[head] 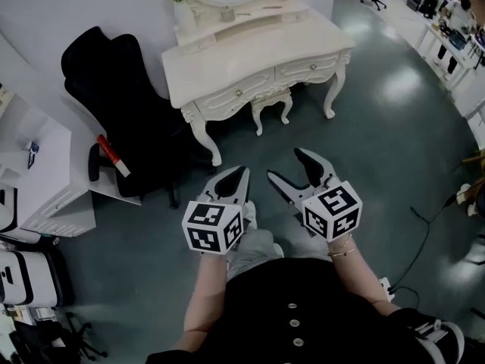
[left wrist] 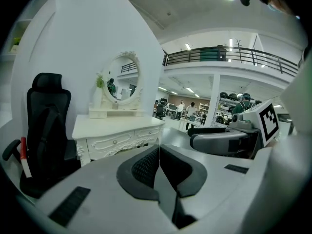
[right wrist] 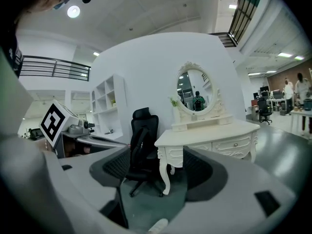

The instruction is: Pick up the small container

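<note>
The left claw [head: 238, 174] is pinched together, empty; the right claw [head: 286, 164] gapes wide, both facing the white bench [head: 250, 51].

Black top [head: 303, 321], pale buttons [head: 289, 306], thin bracelet [head: 342, 251].
Grey-shelled left gripper [head: 242, 171] and right gripper [head: 283, 164], black ribbed pads [right wrist: 115, 167], white cubes [head: 214, 228] with black square markers.
</note>
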`<act>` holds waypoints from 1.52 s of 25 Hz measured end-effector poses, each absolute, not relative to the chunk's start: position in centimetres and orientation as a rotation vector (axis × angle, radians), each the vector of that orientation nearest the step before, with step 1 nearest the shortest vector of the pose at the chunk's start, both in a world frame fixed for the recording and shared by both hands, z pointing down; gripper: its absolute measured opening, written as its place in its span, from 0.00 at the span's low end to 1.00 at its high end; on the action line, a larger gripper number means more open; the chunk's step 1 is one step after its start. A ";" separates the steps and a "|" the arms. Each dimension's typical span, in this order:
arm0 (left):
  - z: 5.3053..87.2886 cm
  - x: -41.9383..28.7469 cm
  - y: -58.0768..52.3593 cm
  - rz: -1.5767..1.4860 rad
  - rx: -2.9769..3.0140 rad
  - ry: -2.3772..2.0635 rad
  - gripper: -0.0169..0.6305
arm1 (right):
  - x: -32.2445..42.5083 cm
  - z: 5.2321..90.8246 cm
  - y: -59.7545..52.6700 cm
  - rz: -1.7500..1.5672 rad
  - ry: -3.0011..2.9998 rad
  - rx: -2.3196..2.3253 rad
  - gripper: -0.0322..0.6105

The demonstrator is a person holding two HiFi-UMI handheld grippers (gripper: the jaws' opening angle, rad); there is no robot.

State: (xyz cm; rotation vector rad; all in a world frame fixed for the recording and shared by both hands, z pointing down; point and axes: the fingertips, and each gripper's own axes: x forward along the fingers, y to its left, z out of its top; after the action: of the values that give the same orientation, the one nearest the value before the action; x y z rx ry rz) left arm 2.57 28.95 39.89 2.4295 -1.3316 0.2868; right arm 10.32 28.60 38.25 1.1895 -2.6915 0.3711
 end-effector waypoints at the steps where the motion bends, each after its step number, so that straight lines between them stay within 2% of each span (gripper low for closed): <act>1: 40.0 2.7 28.3 0.290 2.434 -1.321 0.05 | 10.4 38.4 28.1 0.375 -2.687 1.200 0.55; 12: 40.2 0.6 16.9 0.278 2.469 -1.250 0.05 | 10.3 38.8 18.7 0.383 -2.611 1.330 0.55; 25: 36.8 -3.2 1.4 0.268 2.603 -1.128 0.05 | 4.7 35.9 3.7 0.321 -2.598 1.429 0.55; 38: 39.2 -6.4 -5.0 0.314 2.587 -1.071 0.05 | 2.0 37.4 -3.6 0.359 -2.547 1.436 0.55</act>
State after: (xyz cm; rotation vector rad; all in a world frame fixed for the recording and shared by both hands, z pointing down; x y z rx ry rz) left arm -6.42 -5.04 39.19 2.5871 -1.0714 0.3136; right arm 2.04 -3.65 37.44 1.4364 -2.5469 0.3591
